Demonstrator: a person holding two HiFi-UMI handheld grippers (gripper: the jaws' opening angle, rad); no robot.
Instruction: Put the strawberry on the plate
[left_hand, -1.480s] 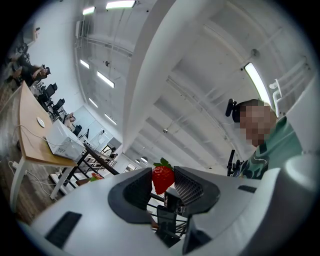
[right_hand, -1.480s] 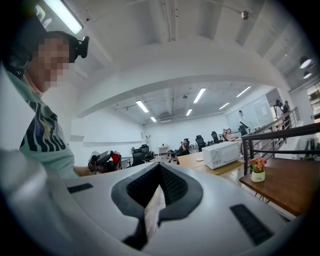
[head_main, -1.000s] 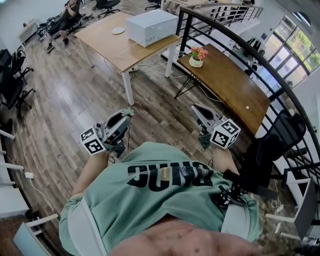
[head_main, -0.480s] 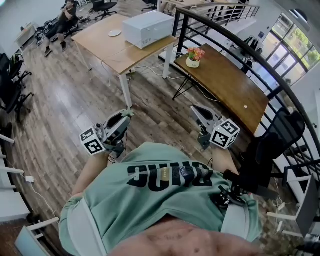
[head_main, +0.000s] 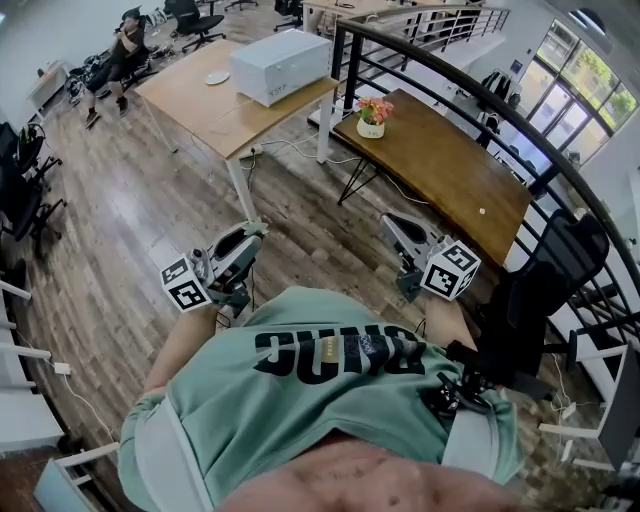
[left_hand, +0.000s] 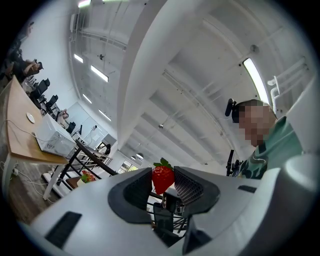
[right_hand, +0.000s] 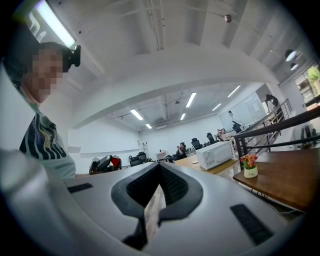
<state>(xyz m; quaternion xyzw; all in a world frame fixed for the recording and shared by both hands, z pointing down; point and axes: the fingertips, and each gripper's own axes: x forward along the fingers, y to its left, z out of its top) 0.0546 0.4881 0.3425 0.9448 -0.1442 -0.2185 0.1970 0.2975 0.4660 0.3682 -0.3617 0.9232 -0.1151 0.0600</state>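
A red strawberry (left_hand: 163, 179) with green leaves sits between the dark pads of my left gripper (left_hand: 163, 175), which is shut on it. In the head view the left gripper (head_main: 252, 230) is held in front of the person's body, above the wooden floor, and the berry cannot be made out there. A small white plate (head_main: 217, 77) lies on the light wooden table (head_main: 190, 95) far ahead, and it also shows in the left gripper view as the plate (left_hand: 30, 118). My right gripper (right_hand: 160, 167) is shut, with nothing between its pads; in the head view the right gripper (head_main: 390, 222) is held level with the left.
A white box (head_main: 280, 65) stands on the light table beside the plate. A dark wooden table (head_main: 450, 185) with a flower pot (head_main: 371, 115) is on the right, behind a black railing (head_main: 470, 95). Office chairs (head_main: 25, 190) stand at the left, and a seated person (head_main: 120, 50) is far off.
In the head view the tables and railing have slid a little to the left. Both grippers keep the same pose, and the strawberry stays held.
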